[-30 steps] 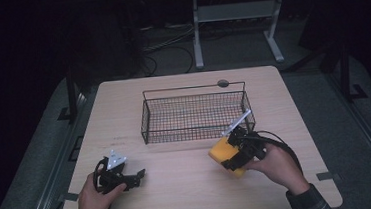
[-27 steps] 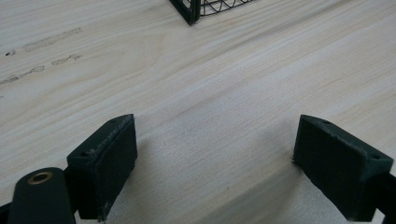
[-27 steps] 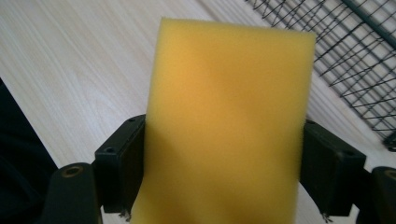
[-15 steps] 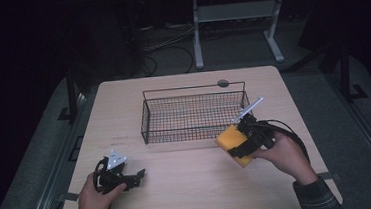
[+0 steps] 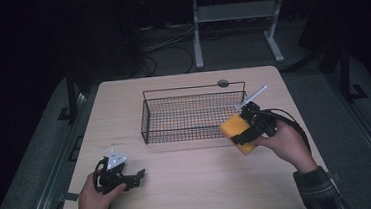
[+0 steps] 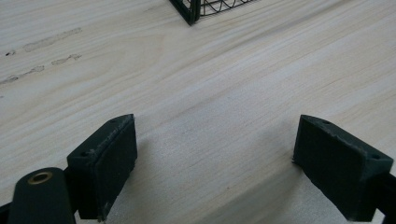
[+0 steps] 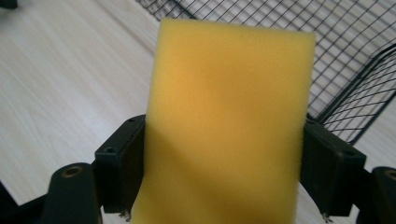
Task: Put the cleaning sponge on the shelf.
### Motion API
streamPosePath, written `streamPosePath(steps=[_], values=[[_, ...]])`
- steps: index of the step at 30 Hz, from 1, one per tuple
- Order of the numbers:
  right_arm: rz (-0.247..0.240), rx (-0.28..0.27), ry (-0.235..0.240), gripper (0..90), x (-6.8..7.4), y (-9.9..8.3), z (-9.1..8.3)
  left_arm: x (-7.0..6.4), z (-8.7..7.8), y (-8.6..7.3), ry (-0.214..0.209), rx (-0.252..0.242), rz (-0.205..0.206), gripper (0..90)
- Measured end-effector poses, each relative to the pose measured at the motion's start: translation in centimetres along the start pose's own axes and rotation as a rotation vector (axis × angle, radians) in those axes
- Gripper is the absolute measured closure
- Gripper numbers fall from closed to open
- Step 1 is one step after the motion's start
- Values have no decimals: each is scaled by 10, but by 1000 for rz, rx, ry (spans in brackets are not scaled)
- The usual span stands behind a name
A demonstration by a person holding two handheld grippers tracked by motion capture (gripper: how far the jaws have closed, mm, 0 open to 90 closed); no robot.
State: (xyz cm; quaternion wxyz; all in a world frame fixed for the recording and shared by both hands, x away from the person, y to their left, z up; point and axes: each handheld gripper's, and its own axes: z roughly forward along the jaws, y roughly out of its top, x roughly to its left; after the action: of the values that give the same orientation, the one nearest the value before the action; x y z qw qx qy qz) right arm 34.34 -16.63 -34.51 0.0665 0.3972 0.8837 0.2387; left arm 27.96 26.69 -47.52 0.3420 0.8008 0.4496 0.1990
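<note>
A yellow sponge [image 5: 237, 132] is clamped in my right gripper [image 5: 243, 134], held above the table at the front right corner of the black wire basket [image 5: 194, 113]. In the right gripper view the sponge [image 7: 224, 126] stands between both pads [image 7: 122, 163], with the basket [image 7: 345, 70] behind it. My left gripper [image 5: 138, 177] rests low at the front left of the wooden table [image 5: 195, 194], open, with bare wood between its pads [image 6: 105, 163]. A basket corner [image 6: 189, 11] shows at the top of the left gripper view.
A small dark round disc [image 5: 223, 83] lies on the table behind the basket's back right corner. Dark floor, cables and a white stand [image 5: 236, 15] lie beyond the far edge. Bare wood stretches between the two grippers.
My right gripper has carried the sponge up and away from me, from the front right of the table to the basket's front right corner. The left gripper has stayed put.
</note>
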Motion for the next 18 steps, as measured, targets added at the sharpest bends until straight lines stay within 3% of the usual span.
streamPosePath(steps=[18], values=[[56, -5, -44, 237, -28, 23, 0, 0, 0, 0, 0, 2, 3, 126]])
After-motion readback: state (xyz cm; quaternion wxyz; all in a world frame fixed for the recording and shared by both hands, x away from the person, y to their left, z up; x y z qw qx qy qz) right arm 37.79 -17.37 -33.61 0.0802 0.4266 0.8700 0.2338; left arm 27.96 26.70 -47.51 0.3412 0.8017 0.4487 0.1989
